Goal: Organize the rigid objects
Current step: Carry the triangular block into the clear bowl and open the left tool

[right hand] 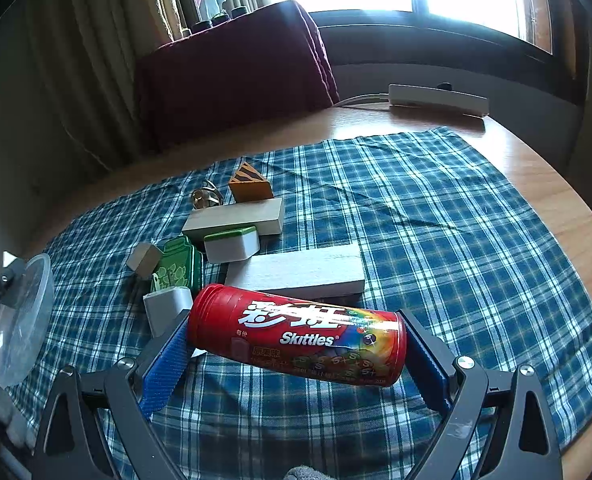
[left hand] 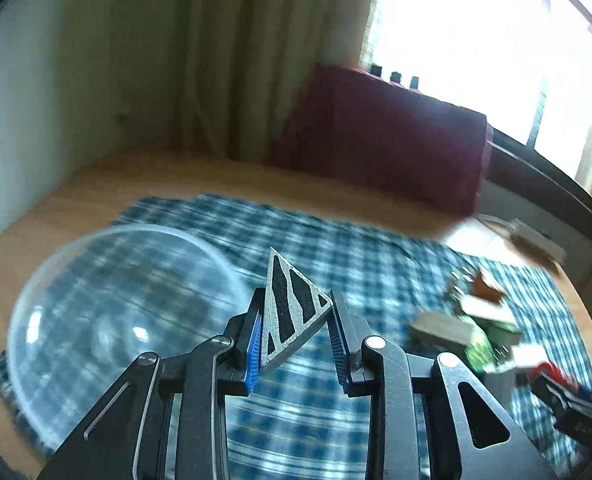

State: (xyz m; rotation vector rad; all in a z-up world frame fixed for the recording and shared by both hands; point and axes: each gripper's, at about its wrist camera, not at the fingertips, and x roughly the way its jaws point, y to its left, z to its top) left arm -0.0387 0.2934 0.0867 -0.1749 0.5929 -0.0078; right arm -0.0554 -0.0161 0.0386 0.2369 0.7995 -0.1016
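While the left tool [left hand: 296, 332] pinches a zebra-striped triangle block [left hand: 291, 312] between its pads, apex up, it hangs over the checked cloth [left hand: 336, 248] just right of the clear bowl [left hand: 123, 304]; likely the bowl is the drop spot, so the block is held high enough to clear the rim. That view is motion-blurred, so how firmly the right pad bears on the block is hard to say. Right tool [right hand: 296, 344] is spread wide around the Skittles can [right hand: 300, 336], which lies on its side across the jaws, cap end at the left pad, base at the right one; whether both pads already press the ends I cannot tell, though the can looks slightly off the cloth. Lengthwise grip makes sense since the can would roll if taken across its round side. Behind the can the rest waits in a loose pile: long white block [right hand: 300, 272], tan plank [right hand: 235, 216], green-lidded box [right hand: 231, 244], green jar block [right hand: 175, 268], orange striped wedge [right hand: 251, 188], small cube [right hand: 143, 258], white block [right hand: 167, 304], metal bell [right hand: 203, 196]. All sit on the cloth over the bench [right hand: 556, 200]. Sorting looks barely begun.
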